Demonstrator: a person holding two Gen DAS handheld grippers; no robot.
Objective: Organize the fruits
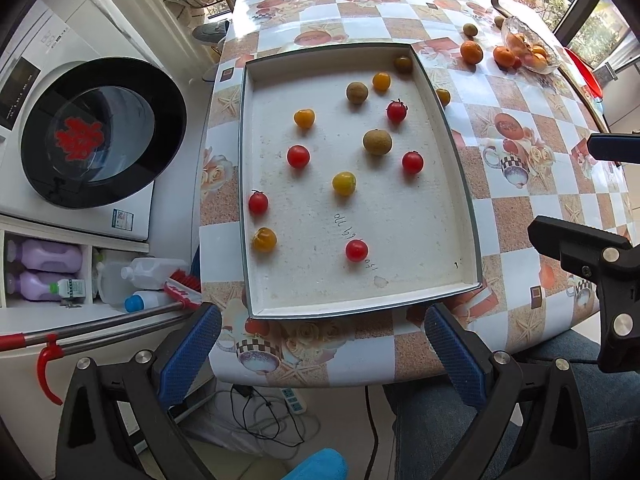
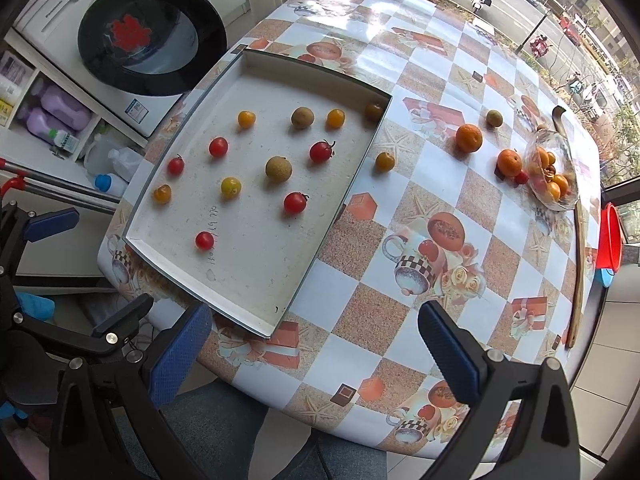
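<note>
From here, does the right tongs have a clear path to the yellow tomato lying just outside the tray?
Probably yes: the right tongs are open and bare tablecloth lies before the yellow tomato.

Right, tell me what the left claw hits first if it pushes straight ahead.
Probably the near rim of the white tray; the open left claw points at it. Beyond sits a red cherry tomato. Depth is unclear.

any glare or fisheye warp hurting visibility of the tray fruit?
Left wrist: tray evenly lit, fruit sharp, rim bowed by fisheye. Right wrist: glare on the tablecloth at the far end only; glass bowl near the edge looks squeezed.
</note>
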